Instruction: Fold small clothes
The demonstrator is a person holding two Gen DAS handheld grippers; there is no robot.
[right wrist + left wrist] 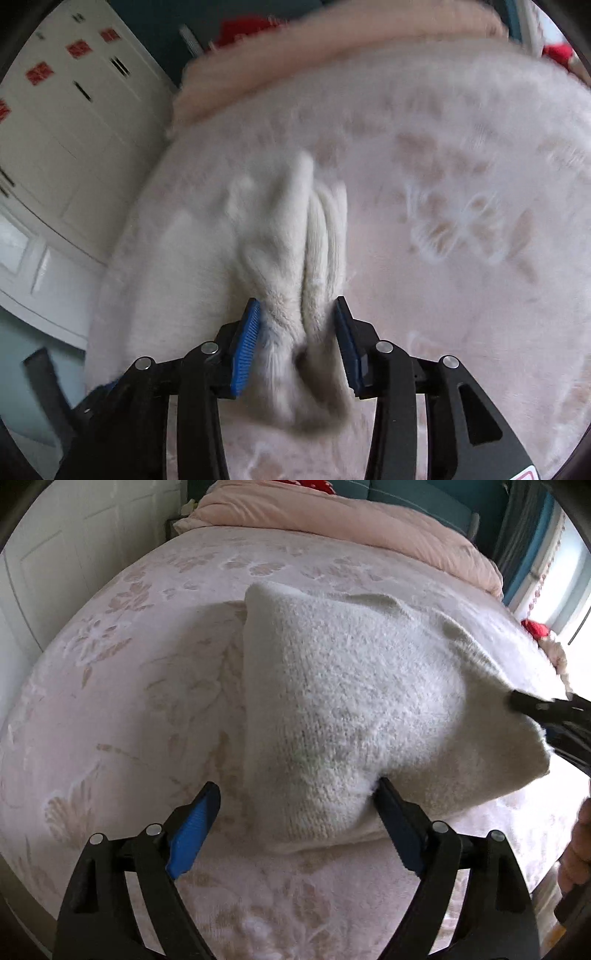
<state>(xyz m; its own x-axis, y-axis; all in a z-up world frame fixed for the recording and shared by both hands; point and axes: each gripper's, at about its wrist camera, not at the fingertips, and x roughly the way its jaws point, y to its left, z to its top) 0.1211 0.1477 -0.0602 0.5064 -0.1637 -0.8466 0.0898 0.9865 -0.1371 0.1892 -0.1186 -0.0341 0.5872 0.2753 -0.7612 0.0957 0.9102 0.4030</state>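
A fluffy white knit garment (pixel 354 701) lies partly folded on the pink floral bedspread (pixel 122 686). My left gripper (pixel 295 797) is open, its fingers wide apart at the garment's near edge; the right finger touches the fabric. My right gripper (pixel 297 317) holds a bunched fold of the white garment (pixel 295 258) between its blue pads, lifted off the bed. The right gripper also shows at the right edge of the left wrist view (pixel 532 705), pinching the garment's corner. The right wrist view is blurred by motion.
A folded pink quilt (pixel 351 524) lies along the head of the bed. White wardrobe doors (pixel 74 129) stand left of the bed. A red item (pixel 535 627) sits at the bed's right edge near a window. A person's hand (pixel 576 849) shows at far right.
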